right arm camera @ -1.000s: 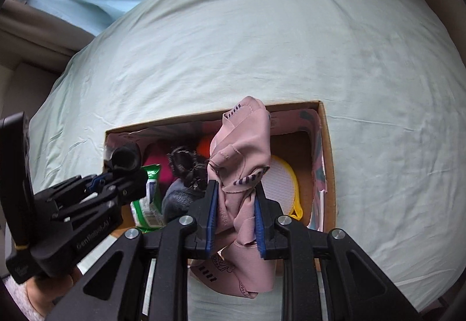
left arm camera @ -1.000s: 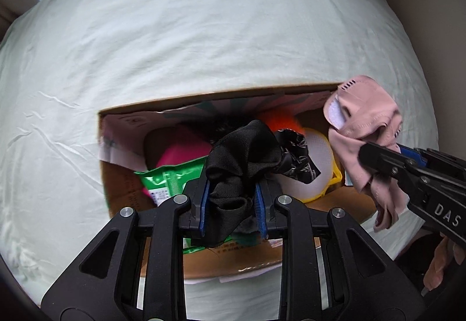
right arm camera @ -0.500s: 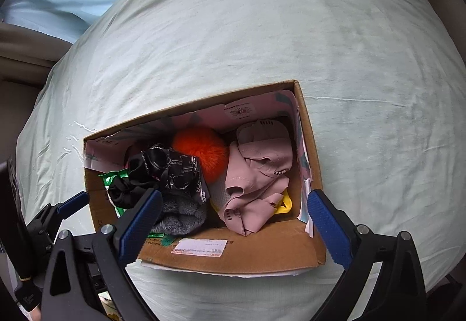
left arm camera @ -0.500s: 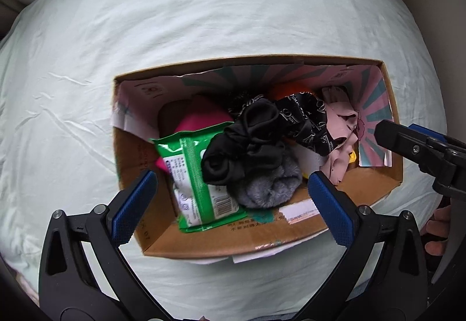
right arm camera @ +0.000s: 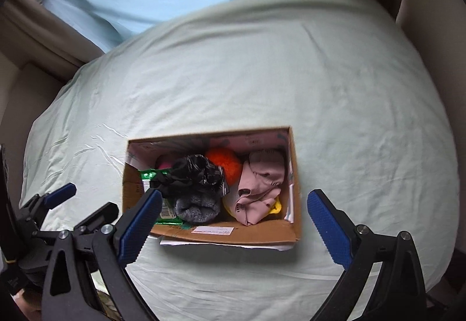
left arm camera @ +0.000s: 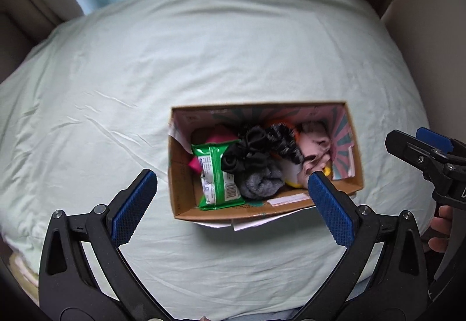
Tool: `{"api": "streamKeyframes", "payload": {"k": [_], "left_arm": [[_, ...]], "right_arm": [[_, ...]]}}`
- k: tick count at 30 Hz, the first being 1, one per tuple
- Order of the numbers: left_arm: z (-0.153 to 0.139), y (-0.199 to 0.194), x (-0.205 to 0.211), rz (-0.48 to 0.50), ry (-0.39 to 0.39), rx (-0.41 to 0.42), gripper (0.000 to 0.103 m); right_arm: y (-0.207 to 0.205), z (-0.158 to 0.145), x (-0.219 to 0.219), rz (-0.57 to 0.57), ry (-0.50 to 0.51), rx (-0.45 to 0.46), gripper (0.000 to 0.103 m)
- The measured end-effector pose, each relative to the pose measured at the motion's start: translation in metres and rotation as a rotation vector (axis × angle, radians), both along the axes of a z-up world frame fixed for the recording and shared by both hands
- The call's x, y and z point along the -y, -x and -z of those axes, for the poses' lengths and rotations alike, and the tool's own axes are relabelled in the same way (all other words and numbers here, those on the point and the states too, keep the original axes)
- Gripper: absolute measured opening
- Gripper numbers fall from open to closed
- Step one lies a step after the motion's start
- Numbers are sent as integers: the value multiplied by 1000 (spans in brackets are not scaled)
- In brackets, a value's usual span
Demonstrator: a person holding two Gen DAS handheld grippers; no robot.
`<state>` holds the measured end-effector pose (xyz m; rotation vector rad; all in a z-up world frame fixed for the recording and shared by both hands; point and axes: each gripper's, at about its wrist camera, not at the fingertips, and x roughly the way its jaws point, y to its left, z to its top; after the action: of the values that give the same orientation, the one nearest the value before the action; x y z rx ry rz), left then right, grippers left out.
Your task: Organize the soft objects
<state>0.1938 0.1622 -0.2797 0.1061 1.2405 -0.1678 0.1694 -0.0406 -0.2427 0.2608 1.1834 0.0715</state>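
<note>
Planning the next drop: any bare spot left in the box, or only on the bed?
The cardboard box is crowded wall to wall: wipes pack, black cloth, grey sock, orange pompom, pink garment. The bedsheet is bare behind the box and on both sides.

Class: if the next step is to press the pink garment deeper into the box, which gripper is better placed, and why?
Probably the right gripper. It is open, and the pink garment lies at the box's right end, on that gripper's side. The left gripper, also open, faces the green packet end.
</note>
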Motion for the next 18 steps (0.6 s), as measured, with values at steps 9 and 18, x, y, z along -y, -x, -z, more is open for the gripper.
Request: {"api": "streamKeyframes", "payload": {"k": [9, 18], "left_arm": [[-132, 54, -2, -113, 59, 267, 103], [-231, 125, 24, -137, 115, 527, 103]], "right_arm": [[55, -128, 23, -4, 119, 262, 99], [123, -213, 44, 28, 215, 478, 99]]}}
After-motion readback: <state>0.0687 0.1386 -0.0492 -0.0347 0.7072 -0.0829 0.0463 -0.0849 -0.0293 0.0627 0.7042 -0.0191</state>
